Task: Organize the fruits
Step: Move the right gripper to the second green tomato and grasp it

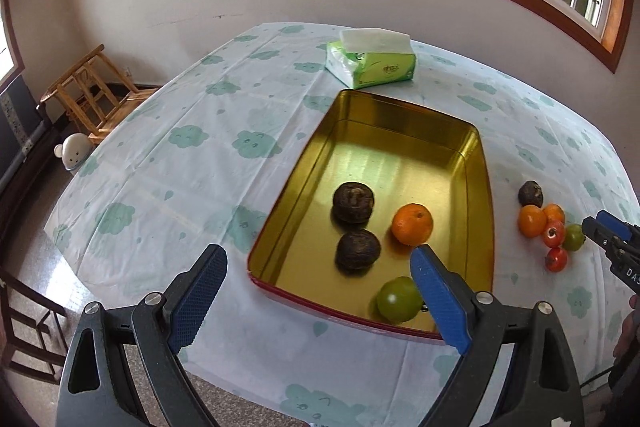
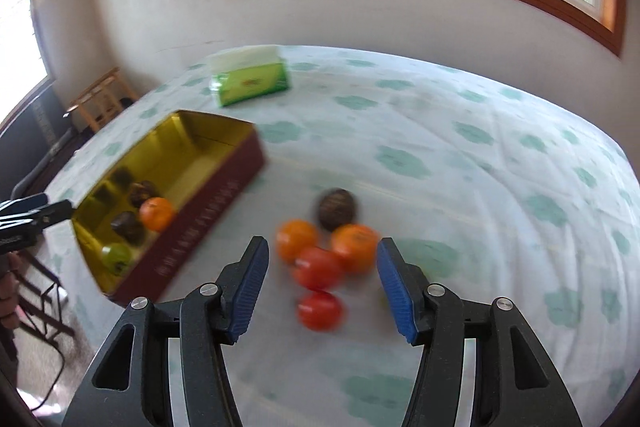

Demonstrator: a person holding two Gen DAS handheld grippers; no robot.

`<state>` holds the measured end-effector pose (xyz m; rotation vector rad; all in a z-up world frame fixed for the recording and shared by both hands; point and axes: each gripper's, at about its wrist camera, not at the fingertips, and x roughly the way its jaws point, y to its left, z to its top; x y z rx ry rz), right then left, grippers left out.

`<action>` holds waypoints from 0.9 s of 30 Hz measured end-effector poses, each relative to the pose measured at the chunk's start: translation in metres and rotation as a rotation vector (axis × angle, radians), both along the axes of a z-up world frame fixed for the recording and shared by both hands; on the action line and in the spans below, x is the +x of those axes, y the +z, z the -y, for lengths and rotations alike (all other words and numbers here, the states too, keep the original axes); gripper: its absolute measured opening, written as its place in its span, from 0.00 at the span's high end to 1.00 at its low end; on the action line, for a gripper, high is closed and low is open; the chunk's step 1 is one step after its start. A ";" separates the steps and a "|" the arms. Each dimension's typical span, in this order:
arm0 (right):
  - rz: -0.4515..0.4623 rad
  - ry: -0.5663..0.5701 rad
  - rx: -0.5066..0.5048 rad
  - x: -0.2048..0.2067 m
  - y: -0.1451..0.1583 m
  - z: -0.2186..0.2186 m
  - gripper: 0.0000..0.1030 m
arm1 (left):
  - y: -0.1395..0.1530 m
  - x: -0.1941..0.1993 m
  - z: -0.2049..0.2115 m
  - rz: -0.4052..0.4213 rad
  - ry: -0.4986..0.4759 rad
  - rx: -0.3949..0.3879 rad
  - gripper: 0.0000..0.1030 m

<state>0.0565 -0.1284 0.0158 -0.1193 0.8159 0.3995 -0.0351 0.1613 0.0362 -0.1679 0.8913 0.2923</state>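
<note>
Gold-lined red tin (image 1: 400, 131), white tablecloth (image 1: 180, 163) with teal clouds, green tissue pack (image 1: 372, 67), orange, red, green and dark brown fruits (image 1: 548, 227)

Four fruits (image 1: 412, 223) lie in the gold tin (image 1: 404, 131); six others (image 2: 318, 267) cluster beside it.

A: From where does the left wrist view look?

B: From above the near edge of the worktop (image 1: 192, 131), angled down and forward between the left tongs (image 1: 316, 291). The gold tin (image 1: 478, 187) lies close beneath, with the window wall behind.

A: And the right wrist view?

B: It sits lower and farther right, facing the same wall past the right tongs (image 2: 322, 277), close over the loose fruit cluster (image 2: 320, 259). This view is blurred.

A: What do the two views share?

B: The tin, the tissue pack (image 1: 370, 61), the fruit cluster and the window; each view also catches the other tongs at its edge.
</note>
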 end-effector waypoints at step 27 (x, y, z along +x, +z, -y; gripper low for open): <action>-0.048 -0.013 -0.062 0.030 -0.062 0.021 0.45 | -0.014 0.028 0.117 -0.055 -0.284 0.011 0.11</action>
